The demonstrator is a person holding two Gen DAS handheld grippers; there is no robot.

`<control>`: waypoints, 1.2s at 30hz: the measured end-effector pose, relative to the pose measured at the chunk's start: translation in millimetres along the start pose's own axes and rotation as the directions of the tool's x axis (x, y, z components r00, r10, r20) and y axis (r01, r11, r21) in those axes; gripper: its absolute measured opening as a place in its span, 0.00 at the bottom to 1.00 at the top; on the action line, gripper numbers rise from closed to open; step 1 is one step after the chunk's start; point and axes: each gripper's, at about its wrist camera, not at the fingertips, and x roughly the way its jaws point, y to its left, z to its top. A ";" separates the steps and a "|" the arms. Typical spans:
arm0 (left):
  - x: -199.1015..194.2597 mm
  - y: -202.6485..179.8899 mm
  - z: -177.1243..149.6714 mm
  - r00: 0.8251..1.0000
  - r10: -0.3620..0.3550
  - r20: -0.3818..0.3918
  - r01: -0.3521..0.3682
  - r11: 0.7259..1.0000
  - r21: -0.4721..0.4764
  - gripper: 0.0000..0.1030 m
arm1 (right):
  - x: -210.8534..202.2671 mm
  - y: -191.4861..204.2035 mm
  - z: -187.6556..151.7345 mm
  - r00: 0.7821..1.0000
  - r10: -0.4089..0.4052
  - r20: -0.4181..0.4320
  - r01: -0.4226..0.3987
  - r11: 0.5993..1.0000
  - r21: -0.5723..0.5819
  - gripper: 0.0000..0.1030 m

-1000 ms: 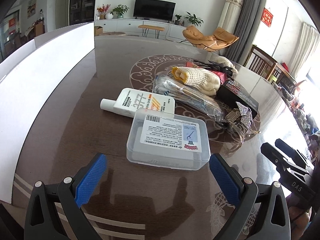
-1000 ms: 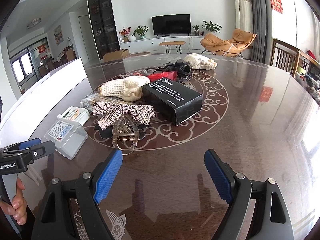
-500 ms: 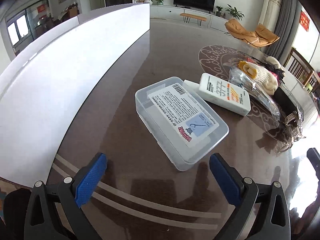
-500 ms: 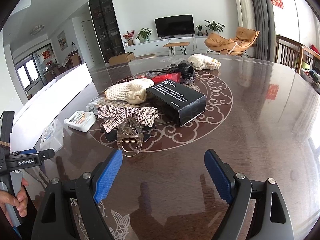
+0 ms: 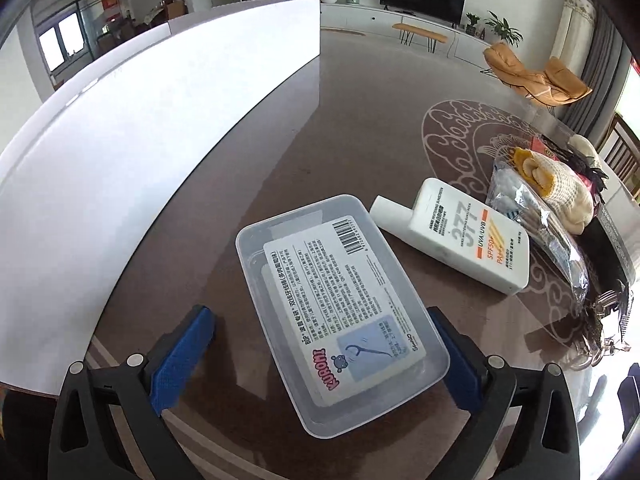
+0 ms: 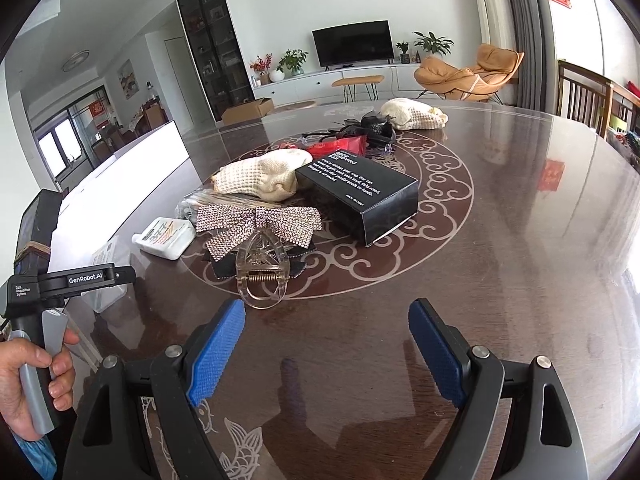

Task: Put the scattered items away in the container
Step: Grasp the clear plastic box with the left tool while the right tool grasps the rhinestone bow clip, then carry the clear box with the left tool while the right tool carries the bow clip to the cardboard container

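My left hand-held gripper (image 5: 320, 354) spread around the clear floss box (image 5: 340, 308), my right hand-held gripper (image 6: 328, 354) spread, hovering near the hair claw (image 6: 262, 270).

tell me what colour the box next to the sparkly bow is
Black with white lettering; the box shows best in the right wrist view, just right of the bow.
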 end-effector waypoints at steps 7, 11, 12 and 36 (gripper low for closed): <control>5.0 11.0 2.8 0.999 -0.047 0.020 0.046 0.996 0.077 1.00 | 21.5 31.0 15.2 0.996 0.067 -0.052 -0.070 0.996 -0.055 0.83; -0.3 13.6 0.1 0.998 -0.058 0.009 0.057 0.994 0.096 1.00 | 56.8 37.2 32.1 0.993 -0.003 -0.122 -0.006 0.997 -0.073 0.83; -4.5 14.7 -1.2 0.998 -0.058 0.007 0.057 0.993 0.101 1.00 | 64.6 38.2 34.8 0.990 0.002 -0.144 -0.012 0.997 -0.073 0.83; -52.4 6.9 -38.8 0.964 -0.261 0.049 0.244 0.943 0.226 0.64 | 1.4 37.9 2.7 0.995 0.069 -0.070 -0.075 0.994 -0.080 0.34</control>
